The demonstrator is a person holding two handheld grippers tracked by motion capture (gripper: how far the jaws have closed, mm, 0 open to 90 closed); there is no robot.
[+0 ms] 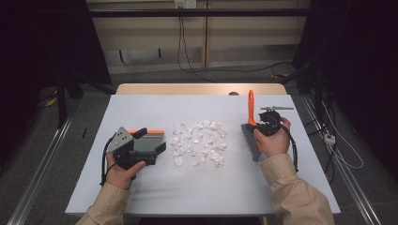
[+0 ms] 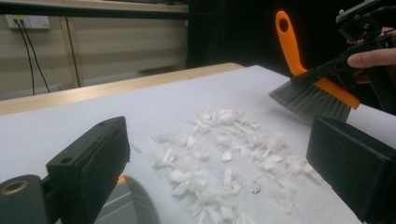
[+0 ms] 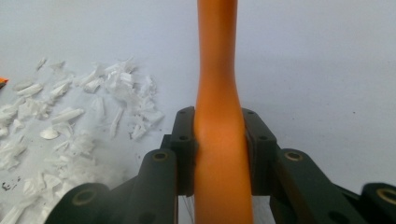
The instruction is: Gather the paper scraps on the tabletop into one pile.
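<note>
Brush [image 1: 252,123] handle sits clamped inside right claw [image 1: 268,123], beside scraps [image 1: 199,140].

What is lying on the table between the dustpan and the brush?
A scatter of white paper scraps lies on the table between the dustpan and the brush, clearest in the high view.

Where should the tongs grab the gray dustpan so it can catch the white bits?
Probably by the dustpan's short handle end, on the side away from the paper scraps. It lies flat with its wide mouth seemingly facing the pile, so the open left tongs should likely come from the left, leaving the mouth free.
</note>
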